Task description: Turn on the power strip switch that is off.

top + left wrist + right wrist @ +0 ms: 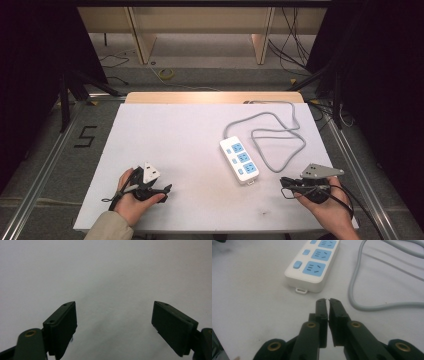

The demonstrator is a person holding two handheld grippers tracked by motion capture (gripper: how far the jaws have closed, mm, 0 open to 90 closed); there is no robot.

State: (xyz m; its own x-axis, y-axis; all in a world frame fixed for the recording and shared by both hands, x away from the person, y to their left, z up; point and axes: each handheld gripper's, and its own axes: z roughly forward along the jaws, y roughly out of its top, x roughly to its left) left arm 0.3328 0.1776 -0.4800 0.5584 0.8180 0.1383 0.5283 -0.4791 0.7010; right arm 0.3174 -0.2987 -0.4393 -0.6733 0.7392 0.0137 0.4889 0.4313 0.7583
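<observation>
1 white power strip (239,160) with 3 blue sockets lies right of centre on the white table (165,135), its grey cable (280,135) looping behind it to the far edge. Right gripper (328,300) sits just short of the strip's near end with jaws pressed together on nothing. Left gripper (113,315) rests well apart at the near left, jaws spread wide over bare surface. Judgement: the right jaws should be parted before approach, then closed square across the strip's body, clear of the switches. No brand or label is legible on the strip; a "5" (86,136) is marked on the floor at left.
</observation>
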